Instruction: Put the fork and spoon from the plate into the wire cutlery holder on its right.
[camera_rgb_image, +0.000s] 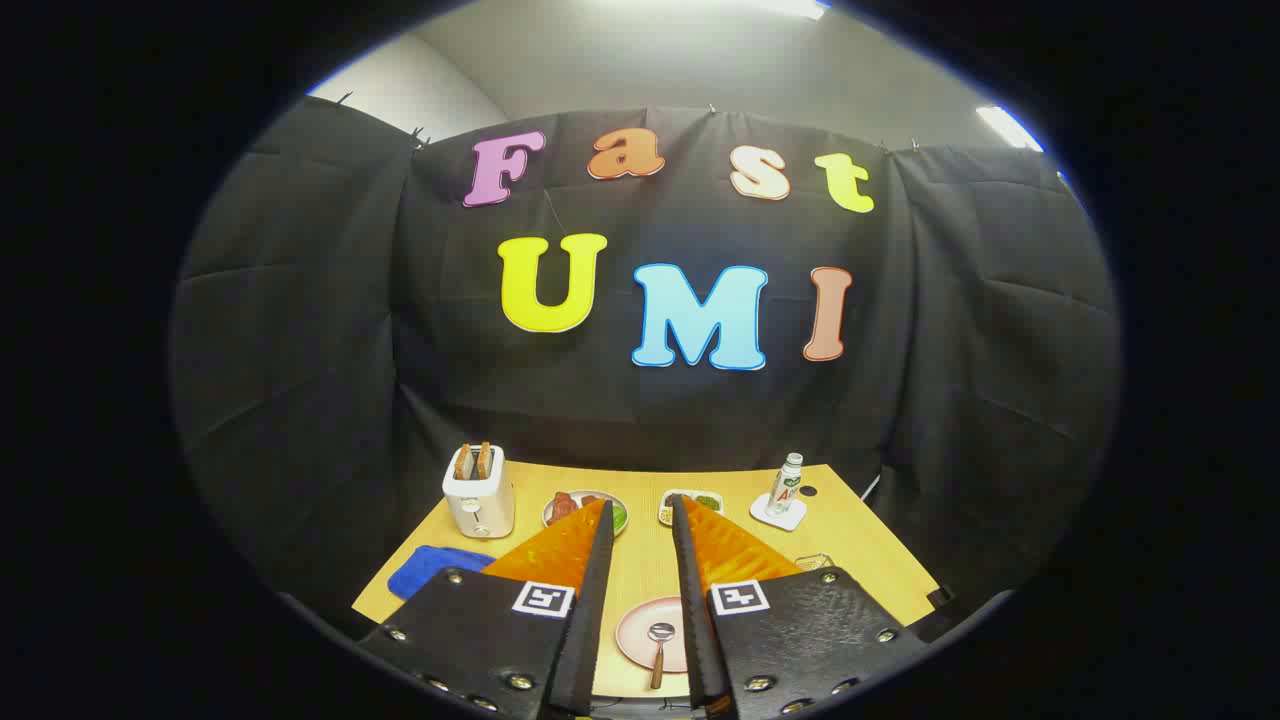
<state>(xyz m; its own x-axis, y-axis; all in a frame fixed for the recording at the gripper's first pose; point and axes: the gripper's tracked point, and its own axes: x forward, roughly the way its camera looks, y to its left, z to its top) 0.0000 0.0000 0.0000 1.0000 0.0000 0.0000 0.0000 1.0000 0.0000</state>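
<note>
Wooden table (640, 580) carries, beyond the gripper (640, 515) whose fingers stand apart: toaster (479, 492), two food dishes (585, 508) (690, 503), bottle on coaster (785, 490). Blue cloth (430, 568) beside one finger; wire cutlery holder (813, 562) beside the other. Pink plate (645, 635) between the fingers.

We can read no wording on anything on the table (640, 565). The bottle (787, 483) at the far right has a label with a red mark on it, too small for us to make out. The gripper (640, 505) has two square coded tags, one near the base of the left finger (543, 599) and one near the base of the right finger (740, 597). Both show blocky patterns, not letters or numbers. The fingers stand apart and hold nothing. Between them we see the plate (632, 640) with the spoon (660, 645) on it.
</note>
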